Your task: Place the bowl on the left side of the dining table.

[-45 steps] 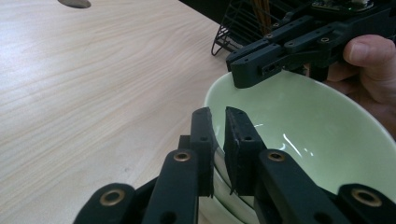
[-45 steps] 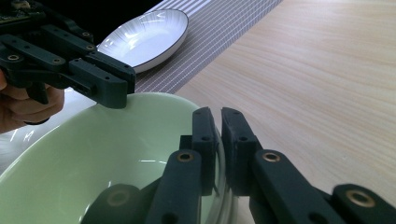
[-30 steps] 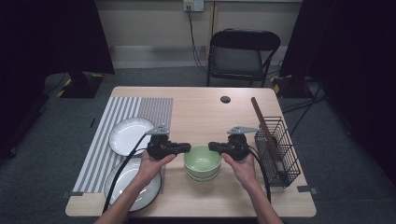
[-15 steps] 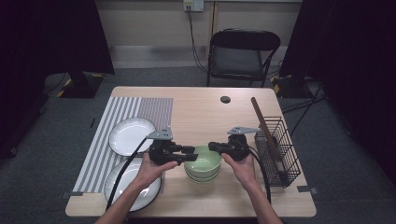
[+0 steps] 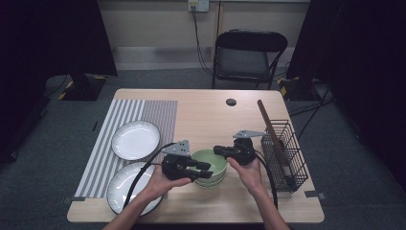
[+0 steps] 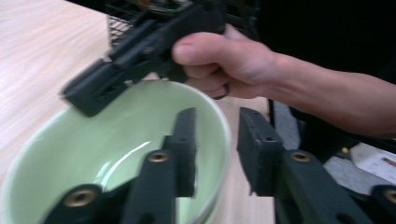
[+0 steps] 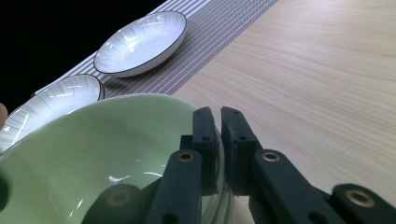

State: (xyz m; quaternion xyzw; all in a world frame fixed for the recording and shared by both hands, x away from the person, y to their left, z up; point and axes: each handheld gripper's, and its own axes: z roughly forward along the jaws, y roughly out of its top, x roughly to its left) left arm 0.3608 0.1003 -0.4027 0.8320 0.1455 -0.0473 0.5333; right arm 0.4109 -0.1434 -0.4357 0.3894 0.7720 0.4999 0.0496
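A stack of pale green ceramic bowls (image 5: 209, 167) is being worked at the near middle of a light wooden table (image 5: 206, 112), between a striped grey placemat (image 5: 122, 143) and a black wire rack (image 5: 285, 153).

The top bowl's far rim is being pinched by the right gripper (image 5: 221, 150); in the right gripper view its two black jaws are seen pressed nearly together with the thin rim (image 7: 217, 161) clamped between them, one pad inside the bowl and one outside.

The near rim is being straddled by the left gripper (image 5: 205, 170), whose jaws have just been closing; in the left gripper view one pad (image 6: 186, 149) is shown inside the bowl and the other (image 6: 256, 156) outside, a clear gap being left between the outer pad and the rim, so no grip is being made there.

Two white black-rimmed plates (image 5: 135, 139) are lying at the left, well apart from the bowls.
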